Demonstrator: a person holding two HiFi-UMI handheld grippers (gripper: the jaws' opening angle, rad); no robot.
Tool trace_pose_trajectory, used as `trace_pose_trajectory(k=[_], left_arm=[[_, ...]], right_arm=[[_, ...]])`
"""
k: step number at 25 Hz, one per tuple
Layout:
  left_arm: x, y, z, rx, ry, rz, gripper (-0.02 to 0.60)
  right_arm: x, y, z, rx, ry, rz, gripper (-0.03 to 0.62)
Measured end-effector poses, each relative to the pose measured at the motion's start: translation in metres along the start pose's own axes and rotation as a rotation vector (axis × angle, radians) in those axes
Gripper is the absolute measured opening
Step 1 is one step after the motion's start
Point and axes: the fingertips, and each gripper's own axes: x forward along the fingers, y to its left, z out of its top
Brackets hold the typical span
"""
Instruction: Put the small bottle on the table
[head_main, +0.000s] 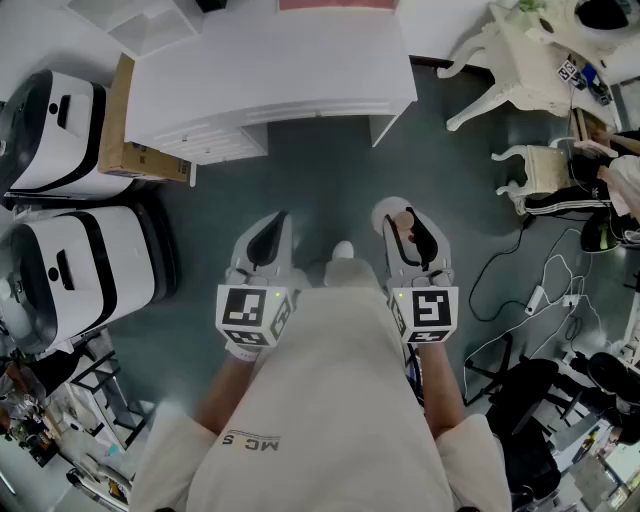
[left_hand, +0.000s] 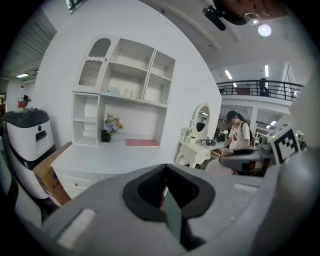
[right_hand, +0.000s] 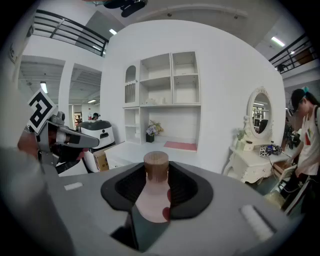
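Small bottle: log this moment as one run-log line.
right tongs: shut on small bottle | left tongs: shut, empty | table: ahead, bottle not yet placed

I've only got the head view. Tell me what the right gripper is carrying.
Observer: The right gripper is closed on the small bottle. It is pale pink with a brown stopper.
Operator: Now check the left one.
Observer: The left gripper has its jaws together with nothing between them.
Operator: Report what's standing on the white table.
Observer: At the back of the table, under the shelves, there is a small pot of flowers with a pink mat to its right.
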Motion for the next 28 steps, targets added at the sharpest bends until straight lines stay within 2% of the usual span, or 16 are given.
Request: trace_pose_trajectory(k=[5,15,21,28], left_arm=[[-0.011,-0.010,-0.004,-0.003,0.009,-0.013,-0.002],[-0.012,-0.014,-0.010,-0.012,0.019,0.078,-0.002],[-0.006,-0.011,-0.014,-0.039,0.027,0.136,-0.002],[0.037,0.012,0.005,-0.053,0.027,0.113,-0.002]], right_arm=[[-0.015,0.005,-0.002,0.009,0.000,-0.002,0.138],[-0.021,-0.005,0.003,0.008,-0.053,0.065,0.138],[-0.010,-0.021,-0.001,0.000,-0.045,0.089,0.138],[0.037,-0.039,0.016,-0.019,-0.040,0.079,0.138]])
